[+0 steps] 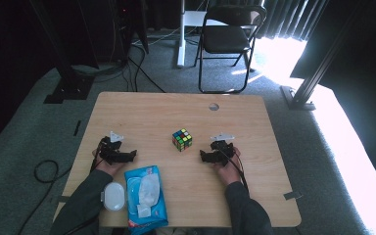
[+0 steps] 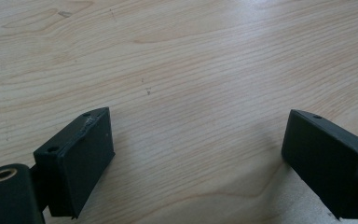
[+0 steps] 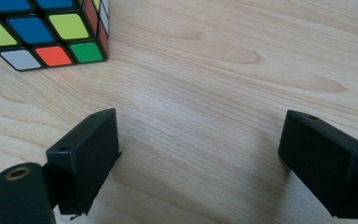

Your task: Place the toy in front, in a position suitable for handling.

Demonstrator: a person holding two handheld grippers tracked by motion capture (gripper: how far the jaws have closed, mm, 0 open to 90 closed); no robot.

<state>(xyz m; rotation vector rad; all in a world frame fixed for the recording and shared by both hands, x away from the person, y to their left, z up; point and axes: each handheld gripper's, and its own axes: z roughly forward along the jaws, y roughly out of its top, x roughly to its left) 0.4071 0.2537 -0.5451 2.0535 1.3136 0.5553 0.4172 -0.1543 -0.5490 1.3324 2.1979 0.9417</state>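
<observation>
High view has the scrambled multicoloured plastic puzzle cube (image 1: 182,139) sitting on the light wooden table (image 1: 152,110), pretty much in the middle, with a gripper on each side of it. The left gripper (image 1: 117,155) rests on the tabletop well apart from the cube, and the right gripper (image 1: 215,155) is near the cube's other side but not touching it. Both sets of tongs are spread wide with nothing between them: in the left gripper view the left gripper (image 2: 196,154) has just bare wood grain between its black jaws, and in the right gripper view the right gripper (image 3: 198,154) is the same, with the cube (image 3: 46,32) up in the top left corner, clear of the jaws. Down by the person's left forearm there's a blue soft pack of wet wipes (image 1: 146,196) with its white flap, and a round white plastic lid (image 1: 113,196) just beside it.
</observation>
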